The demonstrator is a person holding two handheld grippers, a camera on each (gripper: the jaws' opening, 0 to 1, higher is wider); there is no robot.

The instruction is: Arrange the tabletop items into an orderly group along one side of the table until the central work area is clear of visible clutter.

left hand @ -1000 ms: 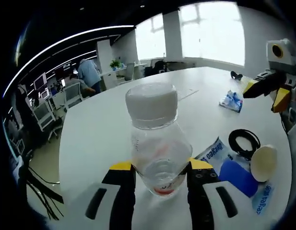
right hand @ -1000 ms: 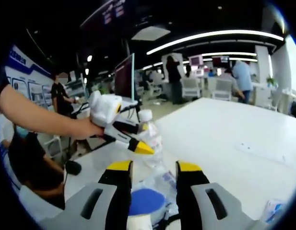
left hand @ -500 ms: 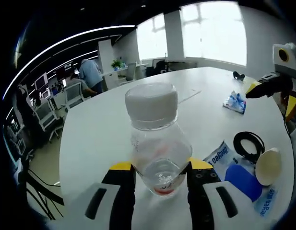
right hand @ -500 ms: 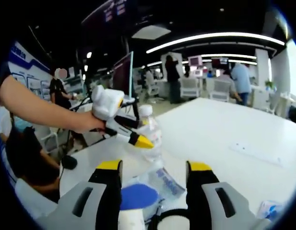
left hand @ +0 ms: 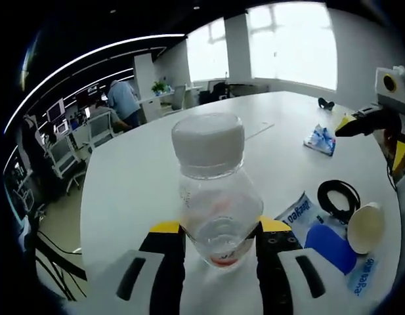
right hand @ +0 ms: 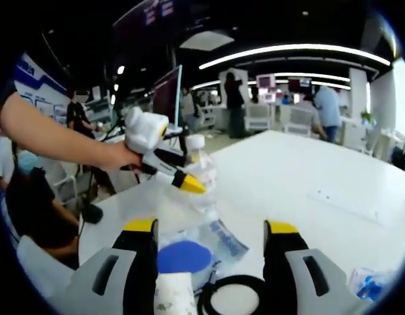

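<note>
A clear plastic bottle [left hand: 216, 197] with a white cap stands on the white table [left hand: 136, 170], and my left gripper [left hand: 220, 230] is shut on its lower body. In the right gripper view the same bottle [right hand: 199, 176] sits between the left gripper's [right hand: 192, 184] yellow tips, held by a person's hand. My right gripper [right hand: 211, 228] hangs open, jaws wide apart and holding nothing, above a blue disc [right hand: 182, 256], a paper cup [right hand: 174, 294] and a black cable coil [right hand: 232, 296]. It also appears at the far right as the right gripper [left hand: 371, 134].
A clear wrapper with blue print [left hand: 299, 209] lies under the blue disc [left hand: 327, 239], beside the tipped paper cup [left hand: 366, 228] and black coil [left hand: 338, 197]. A blue tissue packet [left hand: 320, 139] lies farther back. People and office chairs stand beyond the table edge.
My right gripper's jaws have spread wider and its view has dropped toward the cup, disc and coil. The left gripper keeps the bottle in the same place.
</note>
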